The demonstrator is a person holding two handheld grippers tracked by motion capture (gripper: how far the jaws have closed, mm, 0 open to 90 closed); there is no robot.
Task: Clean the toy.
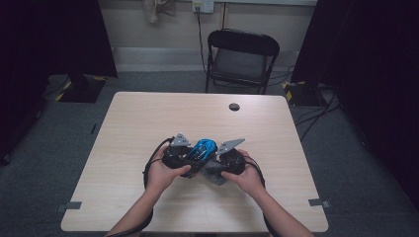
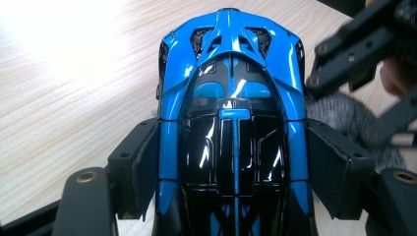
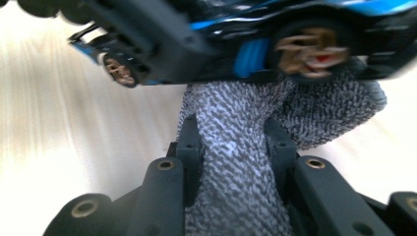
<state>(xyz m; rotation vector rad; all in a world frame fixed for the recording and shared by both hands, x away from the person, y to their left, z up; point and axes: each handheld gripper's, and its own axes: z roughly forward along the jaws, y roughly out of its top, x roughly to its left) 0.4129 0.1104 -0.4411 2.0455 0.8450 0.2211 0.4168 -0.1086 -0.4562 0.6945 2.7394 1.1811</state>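
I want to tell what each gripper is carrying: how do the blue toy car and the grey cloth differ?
The toy car is glossy blue and black and rigid; the cloth is speckled grey, matte and soft. The car sits clamped by its flanks between the left gripper's widely spread jaws, while the cloth is pinched between the right gripper's nearly closed jaws. The cloth's free end bunches under the car by a wheel. Both are held over the wooden table.

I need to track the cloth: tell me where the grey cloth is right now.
The grey cloth is pinched in the right gripper, pressed against the underside of the blue toy car that the left gripper holds.
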